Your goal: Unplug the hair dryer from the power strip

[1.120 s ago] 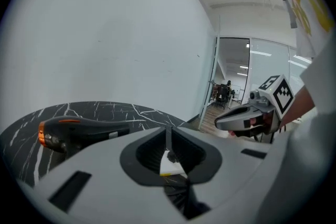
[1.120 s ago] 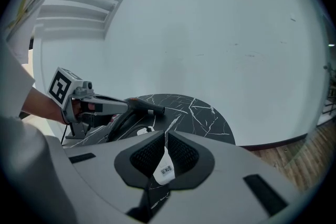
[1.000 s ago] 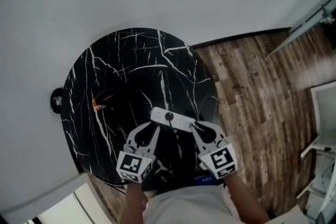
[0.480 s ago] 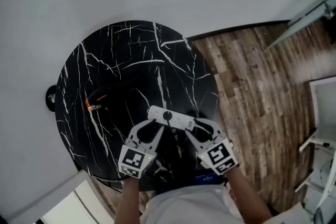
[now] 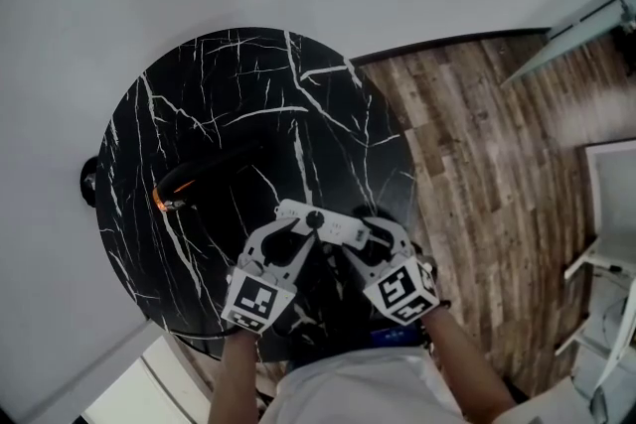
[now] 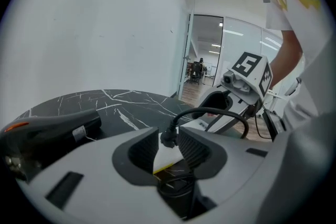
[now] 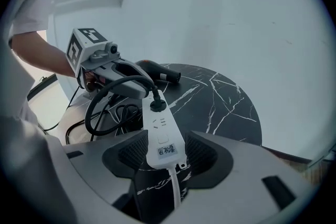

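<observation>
White pwr strip [image 7: 164, 139] w/ black plug [image 7: 156, 105] seated, black hair dryer [image 6: 47, 134] lying nearby

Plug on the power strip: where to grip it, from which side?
Grip the black plug by its stubby body, not its cord. It stands up from the top face of the white power strip, so come from above, pads on its flanks, clear of where the cord exits.

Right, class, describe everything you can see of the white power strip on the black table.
The power strip is a white plastic bar lying flat on the marble-look table near its front edge. A black plug sits in one socket; a label and white cord mark its right end. The right gripper, jaws just opening, straddles that end without pressing.
</observation>
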